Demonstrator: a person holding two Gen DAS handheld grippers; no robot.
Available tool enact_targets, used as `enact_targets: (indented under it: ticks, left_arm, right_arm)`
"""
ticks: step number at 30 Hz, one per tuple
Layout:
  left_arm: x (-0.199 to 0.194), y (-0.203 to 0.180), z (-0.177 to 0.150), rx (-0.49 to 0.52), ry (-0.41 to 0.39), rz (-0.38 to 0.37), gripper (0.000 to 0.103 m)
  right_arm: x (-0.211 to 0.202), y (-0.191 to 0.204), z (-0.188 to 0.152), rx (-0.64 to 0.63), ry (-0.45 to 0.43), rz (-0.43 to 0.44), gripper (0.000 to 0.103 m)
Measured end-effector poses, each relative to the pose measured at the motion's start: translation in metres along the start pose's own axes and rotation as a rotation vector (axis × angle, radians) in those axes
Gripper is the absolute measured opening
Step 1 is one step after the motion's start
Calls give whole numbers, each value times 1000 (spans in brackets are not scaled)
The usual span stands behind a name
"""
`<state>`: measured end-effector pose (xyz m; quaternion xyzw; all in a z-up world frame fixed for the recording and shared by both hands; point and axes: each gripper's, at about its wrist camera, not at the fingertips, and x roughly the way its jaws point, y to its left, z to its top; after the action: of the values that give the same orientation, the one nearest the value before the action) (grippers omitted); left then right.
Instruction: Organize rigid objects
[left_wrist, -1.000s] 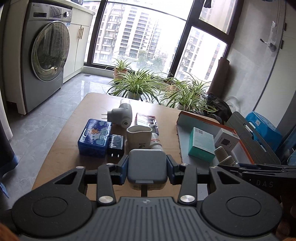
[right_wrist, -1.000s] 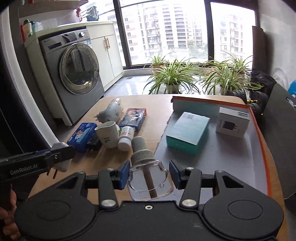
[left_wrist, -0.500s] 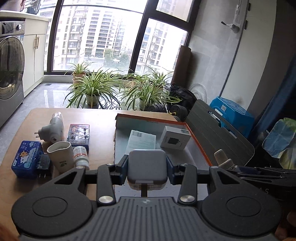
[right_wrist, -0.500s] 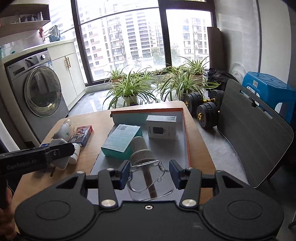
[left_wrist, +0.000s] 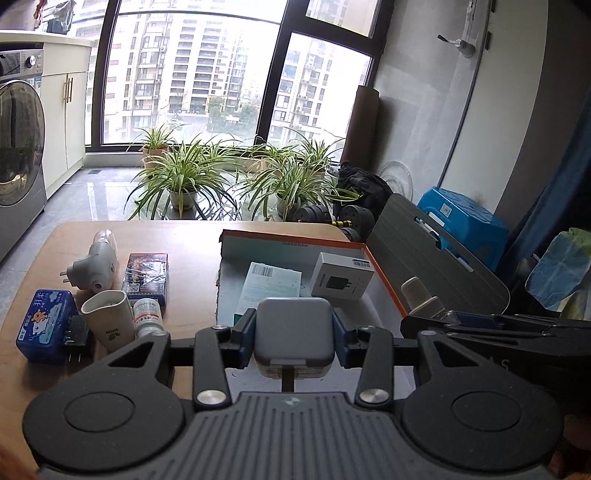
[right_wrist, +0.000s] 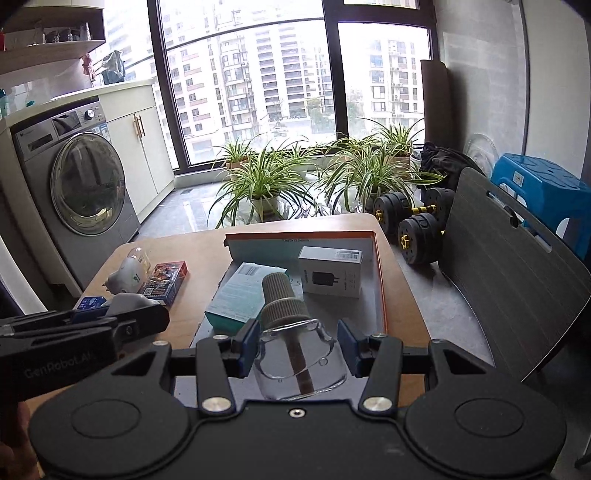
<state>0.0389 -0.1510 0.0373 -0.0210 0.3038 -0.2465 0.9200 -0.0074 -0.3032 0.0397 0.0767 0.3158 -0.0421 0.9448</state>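
Here, diffuser bottle (right_wrist: 295, 354) gripped, ribbed cap (right_wrist: 279, 299) pointing away

We see a grey charger (left_wrist: 294, 334), teal box (left_wrist: 271, 287), white box (left_wrist: 341, 276), orange-rimmed tray (left_wrist: 384, 280), and blue tin (left_wrist: 44, 325).

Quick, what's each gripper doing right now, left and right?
Left gripper: closed on a grey plug-in charger.
Right gripper: closed on a clear glass bottle with a ribbed beige cap.

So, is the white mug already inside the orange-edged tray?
No, the white mug stands on the bare wooden table, left of the tray, beside the blue tin.
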Motion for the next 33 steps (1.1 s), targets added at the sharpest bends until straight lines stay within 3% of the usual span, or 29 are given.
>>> enact_targets:
  ticks: [33]
  left_arm:
    - [0, -2, -4, -12, 12, -13, 42]
  right_arm:
    - [5, 6, 1, -15, 12, -2, 57]
